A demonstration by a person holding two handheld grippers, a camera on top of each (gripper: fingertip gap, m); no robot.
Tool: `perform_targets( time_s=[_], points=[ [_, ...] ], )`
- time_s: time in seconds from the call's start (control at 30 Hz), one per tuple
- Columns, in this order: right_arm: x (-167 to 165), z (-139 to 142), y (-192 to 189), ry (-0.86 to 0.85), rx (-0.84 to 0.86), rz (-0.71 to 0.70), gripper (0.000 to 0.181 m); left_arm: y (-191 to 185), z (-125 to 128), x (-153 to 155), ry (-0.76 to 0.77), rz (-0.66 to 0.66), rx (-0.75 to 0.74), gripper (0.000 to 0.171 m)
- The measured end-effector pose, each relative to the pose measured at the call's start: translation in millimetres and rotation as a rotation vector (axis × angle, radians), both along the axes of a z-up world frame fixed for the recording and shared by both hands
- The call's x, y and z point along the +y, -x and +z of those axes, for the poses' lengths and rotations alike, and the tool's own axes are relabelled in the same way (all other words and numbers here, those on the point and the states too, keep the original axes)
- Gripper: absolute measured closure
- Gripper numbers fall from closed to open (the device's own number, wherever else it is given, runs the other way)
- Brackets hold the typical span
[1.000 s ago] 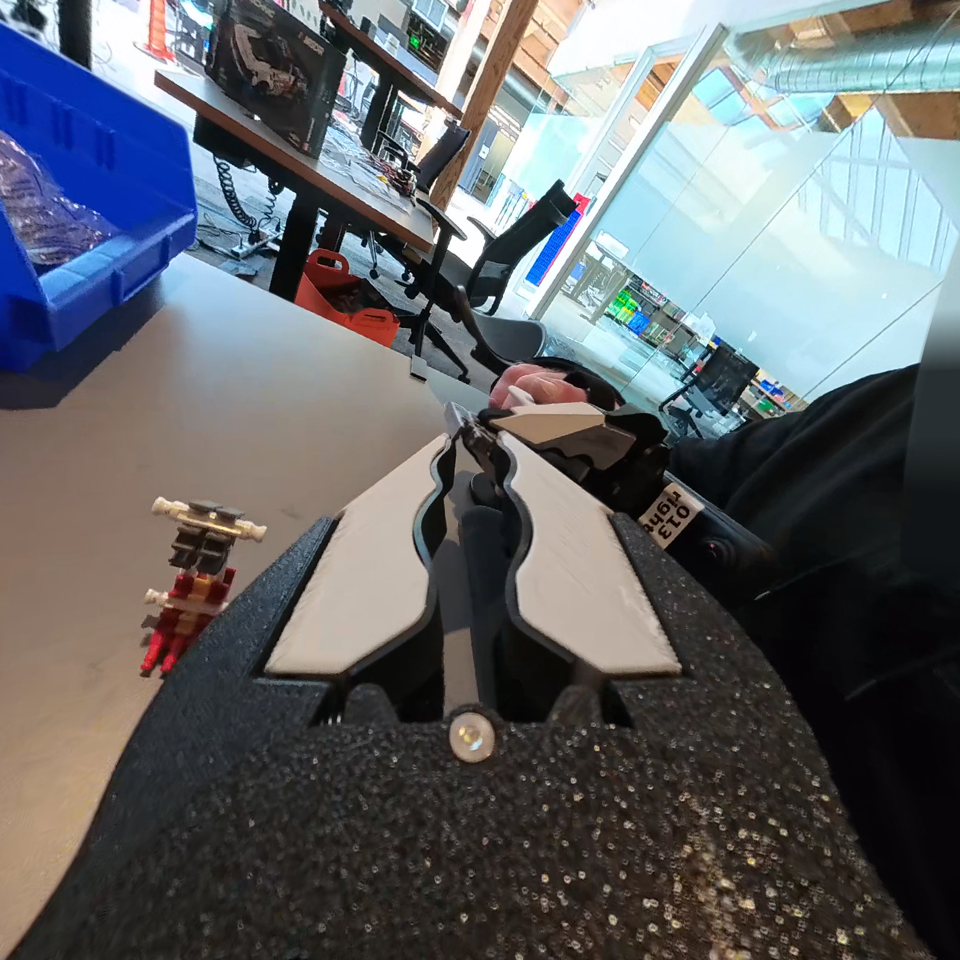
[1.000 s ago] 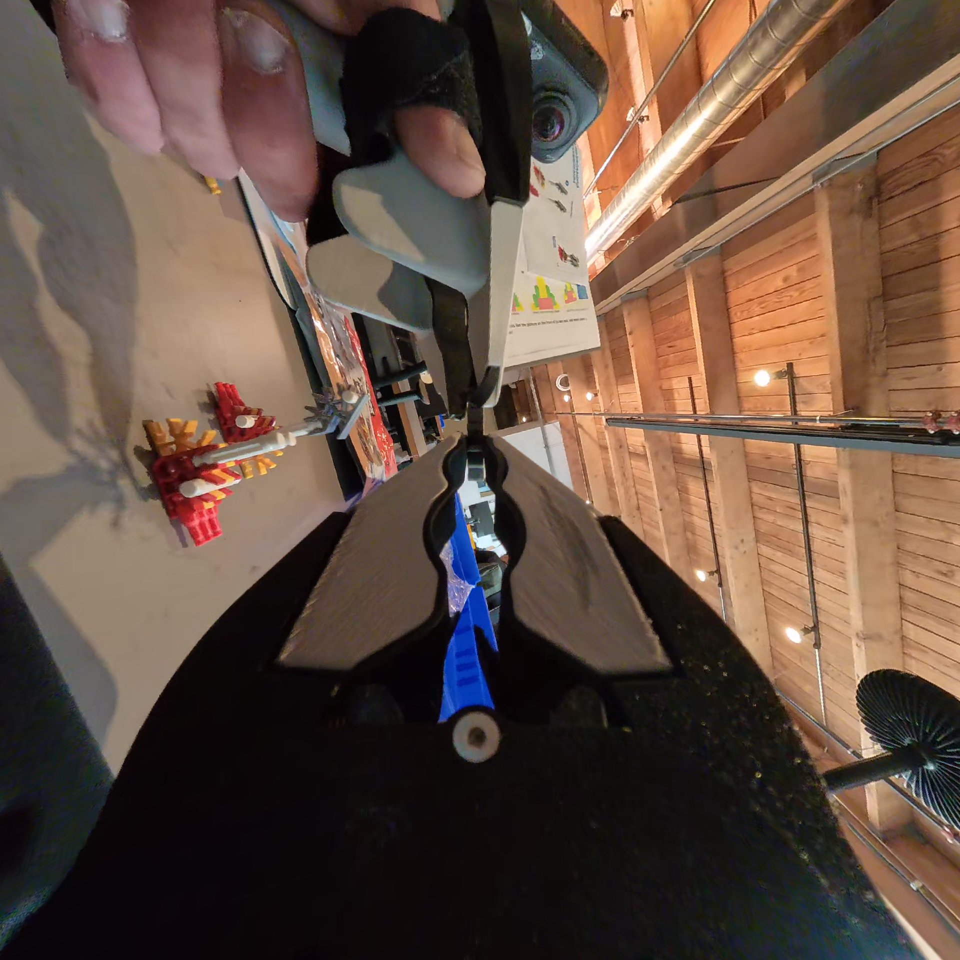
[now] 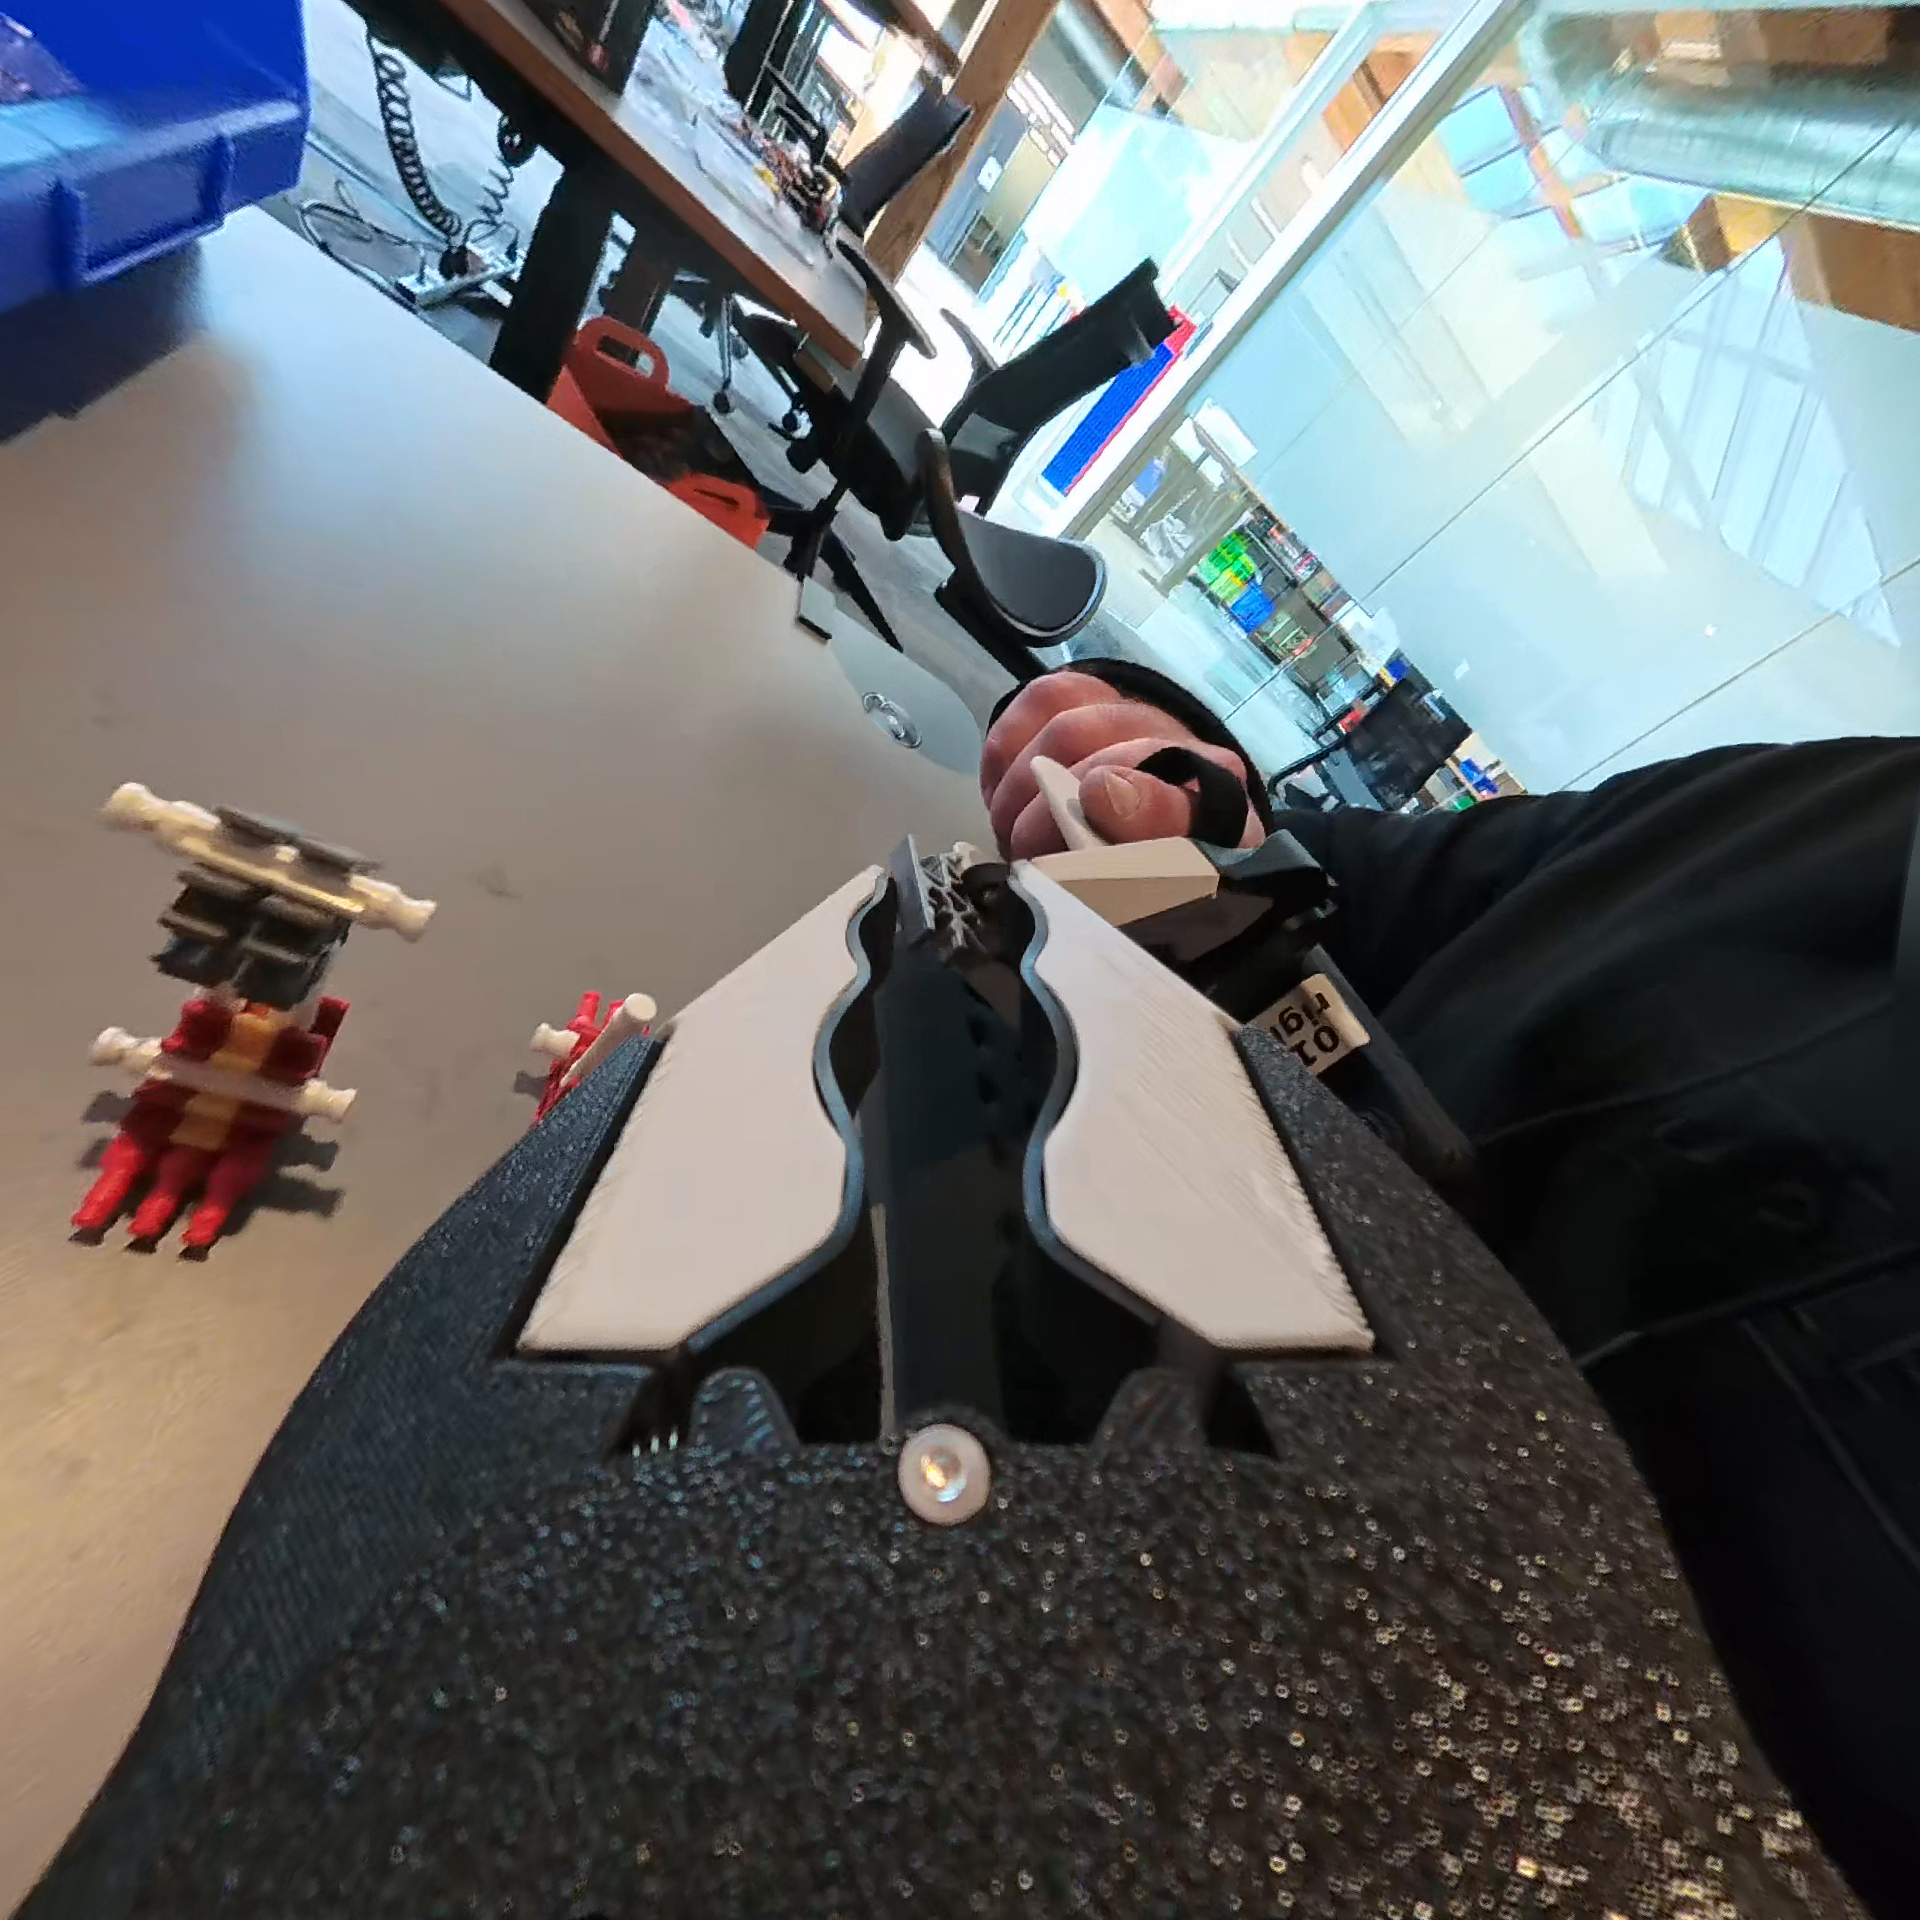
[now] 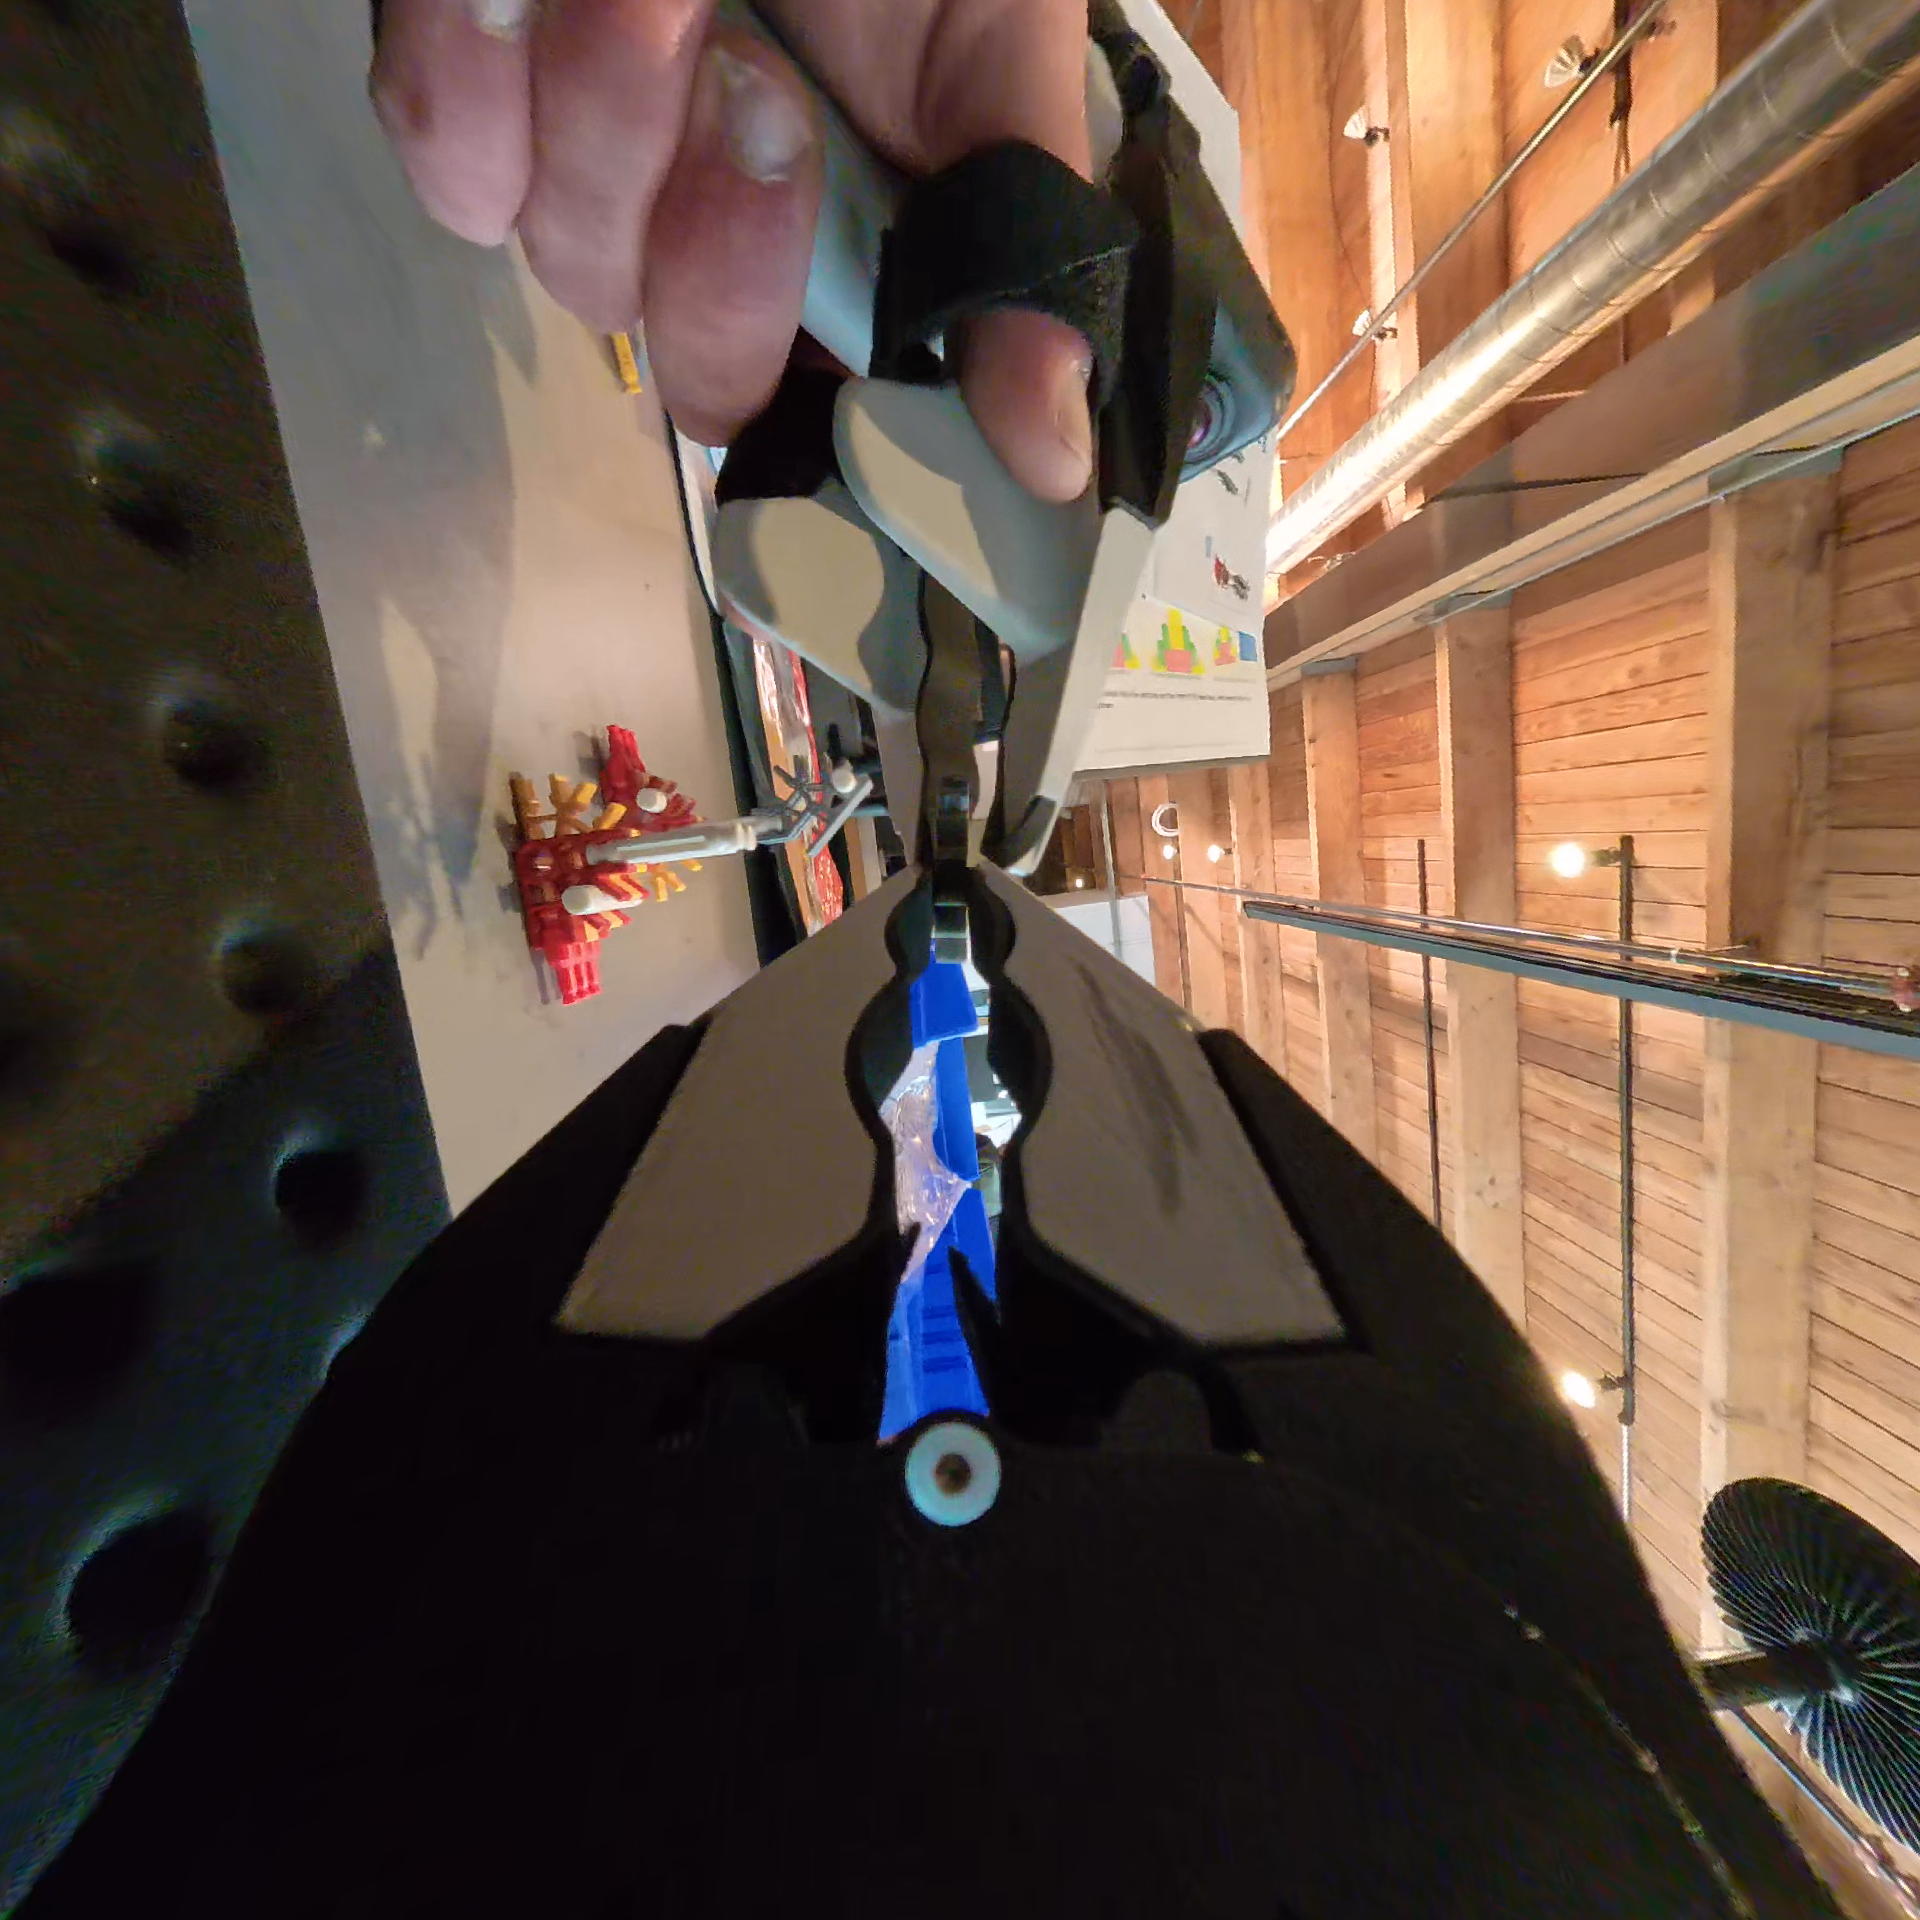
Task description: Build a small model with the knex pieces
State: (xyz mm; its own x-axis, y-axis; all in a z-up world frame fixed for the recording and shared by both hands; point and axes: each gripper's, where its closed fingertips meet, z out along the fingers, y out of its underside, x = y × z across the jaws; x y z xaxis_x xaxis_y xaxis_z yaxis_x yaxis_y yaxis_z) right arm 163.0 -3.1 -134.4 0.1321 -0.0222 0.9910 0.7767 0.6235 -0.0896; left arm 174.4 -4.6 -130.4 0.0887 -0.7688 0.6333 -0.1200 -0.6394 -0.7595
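Up at the frame's upper left sits a blue bin (image 3: 125, 156) on the grey table (image 3: 468, 644). Left of centre stands a red-and-grey brick model (image 3: 234, 1013). Centrally, the left gripper (image 3: 945, 894) and right gripper (image 4: 951, 883) meet tip to tip, both clamped on one small dark grey spoked piece (image 3: 940, 914).
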Motion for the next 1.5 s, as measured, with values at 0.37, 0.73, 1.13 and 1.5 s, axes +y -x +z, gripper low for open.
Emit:
perform_targets(
  time_s=[0.37,0.73,1.13,1.5],
  points=[
    [3.5,6.2,-2.1,-0.01,0.03,-0.019,0.176,2.9,3.2,2.2,-0.018,0.001,0.011,0.155],
    [1.7,-1.1,-2.3,0.291,0.155,0.075,0.158,15.9,-5.7,16.0,-0.242,0.049,0.177,0.167],
    [22.4,-38.2,9.8,1.431,0.426,0.218,0.146,35.2,-28.0,29.3,-0.584,-0.033,0.597,0.166],
    [31.2,-54.6,31.4,1.483,0.354,0.215,0.148,41.2,-40.7,37.5,-0.652,-0.075,0.733,0.166]
  ],
)
